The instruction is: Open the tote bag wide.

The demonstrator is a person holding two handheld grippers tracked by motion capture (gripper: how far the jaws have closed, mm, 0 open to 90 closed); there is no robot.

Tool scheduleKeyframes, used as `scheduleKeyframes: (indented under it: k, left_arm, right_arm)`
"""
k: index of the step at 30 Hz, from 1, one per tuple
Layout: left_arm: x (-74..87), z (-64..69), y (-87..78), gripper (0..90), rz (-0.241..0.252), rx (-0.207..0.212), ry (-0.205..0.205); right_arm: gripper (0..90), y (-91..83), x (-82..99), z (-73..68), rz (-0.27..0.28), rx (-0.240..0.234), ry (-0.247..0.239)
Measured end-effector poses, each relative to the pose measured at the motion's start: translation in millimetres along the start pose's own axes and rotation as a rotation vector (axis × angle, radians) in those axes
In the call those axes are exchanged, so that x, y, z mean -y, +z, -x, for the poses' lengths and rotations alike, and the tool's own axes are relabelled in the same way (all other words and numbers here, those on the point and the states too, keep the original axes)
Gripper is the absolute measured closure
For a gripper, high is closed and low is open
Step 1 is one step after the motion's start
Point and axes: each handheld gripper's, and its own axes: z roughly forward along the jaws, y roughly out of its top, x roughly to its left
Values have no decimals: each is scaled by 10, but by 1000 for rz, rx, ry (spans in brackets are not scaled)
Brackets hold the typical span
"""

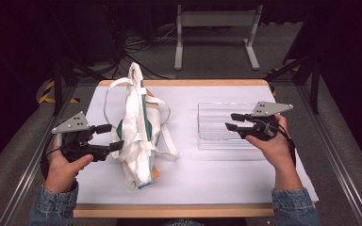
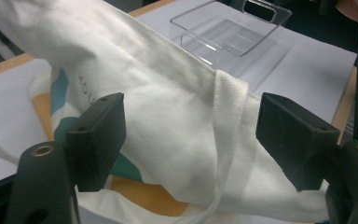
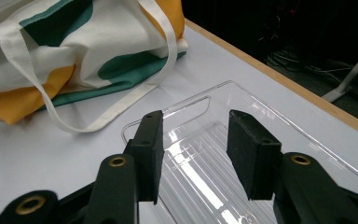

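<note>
**Tote bag and clear tray on table: grippers open, nothing held**

One cloth tote bag [image 1: 136, 136] lies on the white table surface [image 1: 202, 174], left of centre. The fabric is off-white with teal and orange patches. It is crumpled into a long ridge running away from the person, with its far end standing up. Its white webbing straps [image 1: 162, 110] loop out to both sides.

One clear plastic tray [image 1: 219, 127] sits on the right half of the table, well apart from the bag. It is rectangular with a ribbed floor. A handle cut-out shows in the end wall in the left gripper view [image 2: 260, 10].

Two grippers are present, one per hand.

- Left gripper [image 1: 109, 137]: jaws spread wide, holding nothing. It is just beside the left flank of the bag. In the left gripper view, bag fabric [image 2: 168, 112] spans the gap between the jaws; contact cannot be determined.
- Right gripper [image 1: 234, 121]: jaws parted, holding nothing. It is positioned above the right part of the tray [image 3: 214, 172].
</note>
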Motion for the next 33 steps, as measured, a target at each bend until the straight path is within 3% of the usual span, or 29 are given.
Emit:
scheduleKeyframes:
  k: [5,11,13,14,19,21,25,33]
  left_arm:
    - [-14,52,107,243,-34,49,6]
    - [-18,90,223,252,-65,45,20]
    - [-14,92,242,339,-73,60,21]
    - [-12,97,275,340,-88,66,30]
    - [-15,136,300,446,-105,48,61]
    - [-12,137,295,512,-98,35,71]
    - [-8,132,261,845,-70,69,80]
    - [-11,127,132,877,14,75,71]
  right_arm:
    - [555,23,1,-13,-8,-5,0]
    - [550,46,8,-16,-13,-9,1]
    - [549,49,9,-19,-16,-9,2]
    - [546,57,9,-22,-17,-9,0]
    - [541,87,13,-34,-24,-14,0]
    - [540,101,13,-44,-27,-16,-6]
    - [539,128,1,-77,-29,-26,-14]
    - [538,213,-39,-159,-21,-63,-26]
